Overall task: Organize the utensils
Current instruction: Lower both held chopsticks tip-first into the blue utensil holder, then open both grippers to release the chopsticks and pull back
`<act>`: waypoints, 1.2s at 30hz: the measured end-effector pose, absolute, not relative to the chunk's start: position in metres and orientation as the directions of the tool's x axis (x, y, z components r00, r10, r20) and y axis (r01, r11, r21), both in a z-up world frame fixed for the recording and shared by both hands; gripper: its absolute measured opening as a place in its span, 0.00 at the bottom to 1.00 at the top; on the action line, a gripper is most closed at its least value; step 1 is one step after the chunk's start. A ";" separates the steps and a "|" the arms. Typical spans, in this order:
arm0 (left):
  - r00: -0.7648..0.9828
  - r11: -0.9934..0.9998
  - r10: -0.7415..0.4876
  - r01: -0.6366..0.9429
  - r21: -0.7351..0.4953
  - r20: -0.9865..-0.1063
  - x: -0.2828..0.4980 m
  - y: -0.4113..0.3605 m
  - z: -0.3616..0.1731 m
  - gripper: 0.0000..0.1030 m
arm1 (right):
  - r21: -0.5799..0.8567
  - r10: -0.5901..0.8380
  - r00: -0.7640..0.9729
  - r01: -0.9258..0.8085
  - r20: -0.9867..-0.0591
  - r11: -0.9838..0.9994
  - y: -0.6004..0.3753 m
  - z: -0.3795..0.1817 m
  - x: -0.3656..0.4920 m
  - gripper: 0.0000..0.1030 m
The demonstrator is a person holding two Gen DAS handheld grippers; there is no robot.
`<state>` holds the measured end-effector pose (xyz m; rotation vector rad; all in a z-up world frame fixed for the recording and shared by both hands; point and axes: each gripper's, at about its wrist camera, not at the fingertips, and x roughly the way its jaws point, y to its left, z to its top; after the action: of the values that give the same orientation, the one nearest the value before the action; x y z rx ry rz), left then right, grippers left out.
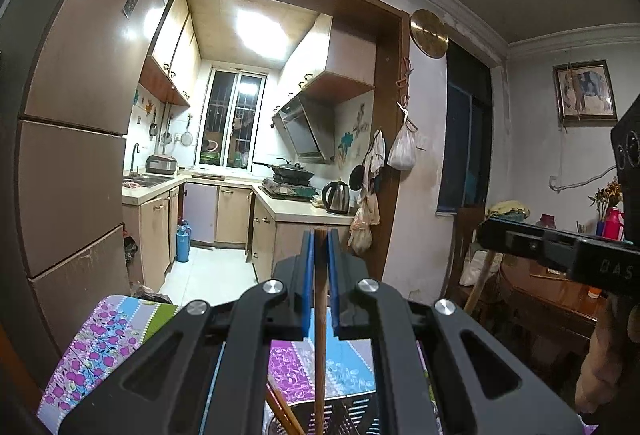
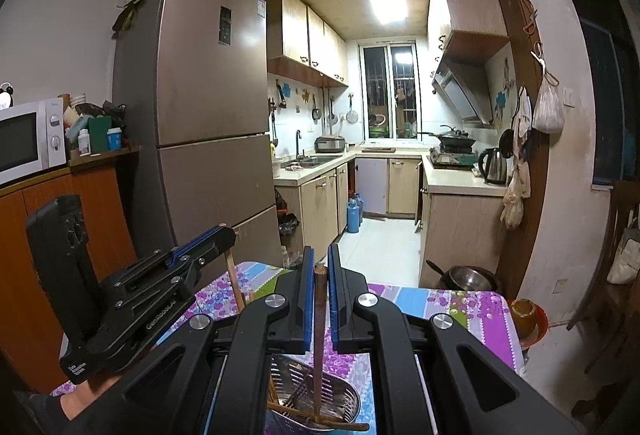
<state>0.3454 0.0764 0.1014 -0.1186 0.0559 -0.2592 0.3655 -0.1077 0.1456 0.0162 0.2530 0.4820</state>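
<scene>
In the left wrist view my left gripper (image 1: 320, 235) is shut on a light wooden chopstick (image 1: 320, 315) that hangs upright. Its lower end drops towards a perforated metal utensil holder (image 1: 352, 415). My right gripper (image 2: 320, 255) is shut on a darker brown chopstick (image 2: 319, 335), also upright, with its tip down inside the metal holder (image 2: 344, 391). A few more chopsticks (image 2: 320, 421) lie in the holder's bottom. The two grippers hang side by side above the holder: the left gripper (image 2: 222, 231) shows left of the right one, and the right gripper (image 1: 484, 231) at the right edge.
The holder stands on a table with a floral cloth (image 2: 460, 307). A brown bowl (image 2: 524, 311) sits at the table's right edge. Beyond the table are a fridge (image 2: 200, 95), a microwave (image 2: 28, 143) on a cabinet, a pan on the floor (image 2: 468, 277) and a wooden chair (image 2: 620, 235).
</scene>
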 end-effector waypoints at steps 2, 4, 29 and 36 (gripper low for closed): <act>0.964 0.960 -0.261 0.254 -0.121 -0.045 0.347 0.077 0.097 0.05 | 0.079 0.461 0.853 -0.457 -0.243 0.886 -0.107 0.142 0.368 0.07; 0.964 0.960 -0.261 0.254 -0.116 -0.050 0.347 0.076 0.095 0.05 | 0.081 0.461 0.852 -0.456 -0.246 0.886 -0.108 0.140 0.370 0.07; 0.971 0.968 -0.233 0.227 -0.105 -0.052 0.331 0.075 0.098 0.44 | 0.079 0.471 0.854 -0.466 -0.220 0.881 -0.110 0.149 0.353 0.29; 0.976 0.975 -0.216 0.216 -0.045 -0.015 0.267 0.094 0.122 0.56 | 0.026 0.486 0.862 -0.487 -0.145 0.873 -0.118 0.174 0.293 0.32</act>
<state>0.2668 0.0937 0.1217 -0.0433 0.0201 -0.2177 0.2935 -0.1178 0.1740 -0.0115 0.1488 0.5102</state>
